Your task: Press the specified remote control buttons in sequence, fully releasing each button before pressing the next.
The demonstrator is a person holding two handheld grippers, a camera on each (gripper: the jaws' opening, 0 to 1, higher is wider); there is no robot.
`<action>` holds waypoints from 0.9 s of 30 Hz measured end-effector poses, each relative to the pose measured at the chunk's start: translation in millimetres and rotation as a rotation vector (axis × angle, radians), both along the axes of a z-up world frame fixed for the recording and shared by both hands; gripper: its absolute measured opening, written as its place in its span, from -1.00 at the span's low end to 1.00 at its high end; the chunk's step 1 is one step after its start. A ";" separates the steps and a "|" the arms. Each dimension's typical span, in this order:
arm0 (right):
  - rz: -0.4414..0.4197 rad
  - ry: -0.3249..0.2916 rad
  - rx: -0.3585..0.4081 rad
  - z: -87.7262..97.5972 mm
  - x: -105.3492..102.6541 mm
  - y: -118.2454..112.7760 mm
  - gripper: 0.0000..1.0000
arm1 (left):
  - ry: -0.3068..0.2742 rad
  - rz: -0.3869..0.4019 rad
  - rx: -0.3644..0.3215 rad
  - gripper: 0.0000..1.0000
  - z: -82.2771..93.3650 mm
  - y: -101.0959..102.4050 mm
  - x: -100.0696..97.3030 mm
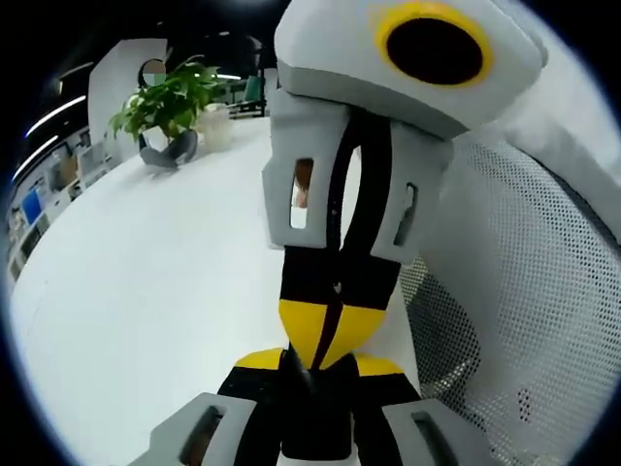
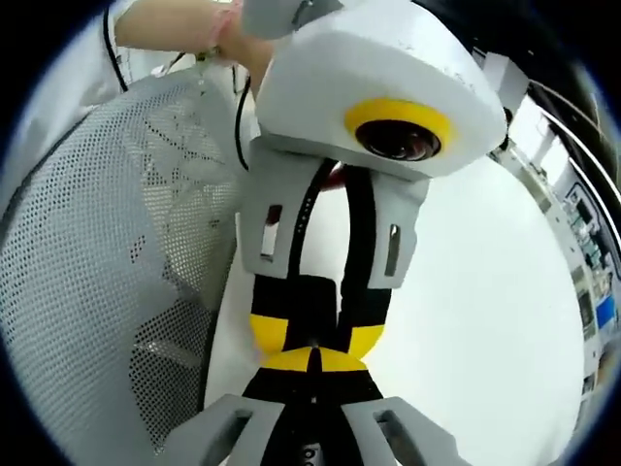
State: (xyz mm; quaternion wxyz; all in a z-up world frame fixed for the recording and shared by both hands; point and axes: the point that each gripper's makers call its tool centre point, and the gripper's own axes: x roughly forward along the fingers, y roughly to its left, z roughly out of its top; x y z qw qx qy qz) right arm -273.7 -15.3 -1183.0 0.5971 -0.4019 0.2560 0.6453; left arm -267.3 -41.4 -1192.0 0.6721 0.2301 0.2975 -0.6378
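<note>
we see the left gripper (image 2: 312, 354) and right gripper (image 1: 325, 345) tip to tip, both closed on nothing, above the white table (image 1: 146, 291). remote location unknown; blind pressing risks wrong buttons.

A black remote control (image 1: 315, 417), mostly hidden, sits between the left fingers (image 1: 260, 361).

Grey hand-held gripper (image 1: 315, 374) — yellow-black jaws
</note>
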 end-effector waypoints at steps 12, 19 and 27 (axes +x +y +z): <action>-0.161 0.102 0.113 3.5 3.2 0.5 -1.00 | -0.039 0.009 0.044 -0.51 -0.8 -0.8 -0.9; -0.294 0.173 0.105 2.5 9.8 -28.9 -0.74 | -0.027 0.027 0.066 -0.51 -1.7 -1.0 -0.9; -0.343 0.244 0.110 -3.6 10.4 -43.7 -0.43 | 0.027 0.121 0.058 -0.47 0.7 -1.9 -1.0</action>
